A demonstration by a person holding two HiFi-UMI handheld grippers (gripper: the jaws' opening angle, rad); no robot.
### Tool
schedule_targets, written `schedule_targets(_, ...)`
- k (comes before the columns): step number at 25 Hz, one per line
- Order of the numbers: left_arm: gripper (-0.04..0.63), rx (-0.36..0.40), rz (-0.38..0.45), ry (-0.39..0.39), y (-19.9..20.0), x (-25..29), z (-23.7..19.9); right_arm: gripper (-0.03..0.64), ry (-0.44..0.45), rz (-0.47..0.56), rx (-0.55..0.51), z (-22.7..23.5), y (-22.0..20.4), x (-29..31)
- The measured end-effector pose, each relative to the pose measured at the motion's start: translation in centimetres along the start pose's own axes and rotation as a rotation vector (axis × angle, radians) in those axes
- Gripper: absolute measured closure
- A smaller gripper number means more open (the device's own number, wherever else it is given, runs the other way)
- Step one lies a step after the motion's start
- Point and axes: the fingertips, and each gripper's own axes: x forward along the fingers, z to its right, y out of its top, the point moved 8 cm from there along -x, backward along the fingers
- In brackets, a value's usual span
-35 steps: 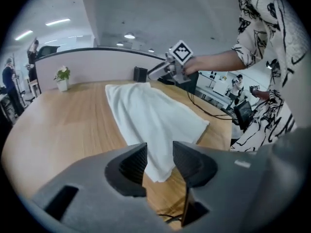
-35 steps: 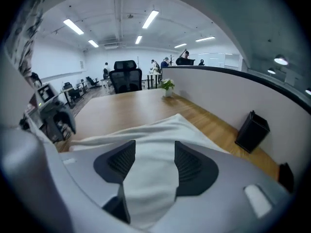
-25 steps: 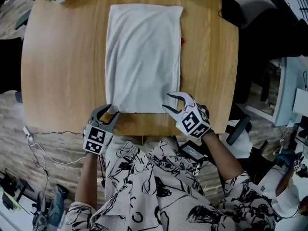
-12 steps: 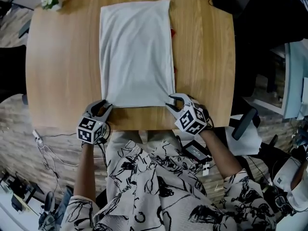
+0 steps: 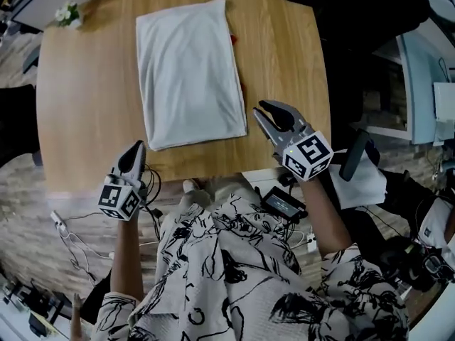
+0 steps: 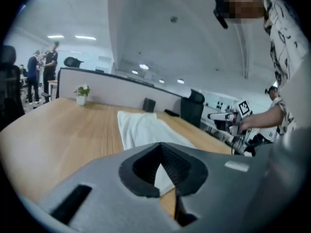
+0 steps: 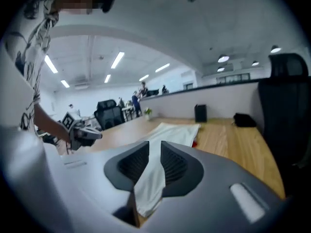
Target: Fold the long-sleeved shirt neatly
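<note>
Folded shirt (image 5: 188, 73) lies flat on the table (image 5: 85, 105); my left gripper (image 5: 136, 151) is closed and empty, and my right gripper (image 5: 260, 110), jaws just narrowing, holds nothing. Any further fold, I judge, needs both near corners pinched evenly

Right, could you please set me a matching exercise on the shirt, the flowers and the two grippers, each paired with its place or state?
1 shirt
2 flowers
3 left gripper
4 right gripper

A jaws slightly apart
B lying flat on the table
C jaws shut
D standing at the far left corner

Pairs: 1-B, 2-D, 3-C, 4-A. The right gripper's jaws have just been closing, with nothing between them.
</note>
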Motion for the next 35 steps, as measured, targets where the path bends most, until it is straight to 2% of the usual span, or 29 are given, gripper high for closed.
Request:
schedule_targets(1, 0.591, -0.004, 0.068, 0.003, 1.0, -1.1, 0.5, 0.548, -0.044, 0.077, -0.015, -0.2, 1.7, -1.5)
schedule_targets(3, 0.591, 0.047, 0.171, 0.009, 3.2, -3.8, 1.6, 0.602, -0.144, 0.187, -0.067, -1.0, 4.6, -4.7)
schedule_targets(6, 0.591, 0.139, 0.316, 0.021, 6.6, -8.3, 2.5, 0.611, -0.272, 0.296, -0.129, -2.0, 8.0, -9.2)
schedule_targets(9, 0.591, 0.2, 0.433, 0.091, 8.8, -13.1, 2.7, 0.611, -0.373, 0.37, -0.182, -3.8, 9.8, -13.3)
schedule_targets(12, 0.591, 0.239, 0.51, 0.176, 10.5, -17.4, 2.6, 0.611, -0.456, 0.385, -0.234, -6.4, 10.4, -16.9)
schedule_targets(16, 0.591, 0.239, 0.552, 0.238, 11.4, -22.3, 2.6, 0.611, -0.542, 0.441, -0.258, -10.5, 10.2, -21.6)
schedule_targets(20, 0.592, 0.27, 0.612, 0.214, 11.6, -26.0, 3.2, 0.611, -0.593, 0.532, -0.237, -14.4, 9.7, -25.2)
schedule_targets(26, 0.592, 0.304, 0.649, 0.232, 10.7, -30.0, 5.3, 0.611, -0.682, 0.547, -0.174, -19.9, 7.0, -29.6)
schedule_targets(32, 0.592, 0.247, 0.613, 0.242, 9.4, -32.1, 5.9, 0.611, -0.669, 0.555, -0.122, -23.5, 5.2, -31.8)
schedule_targets(35, 0.592, 0.257, 0.62, 0.24, 9.1, -33.1, 6.8, 0.611, -0.665, 0.542, -0.118, -23.9, 5.5, -31.7)
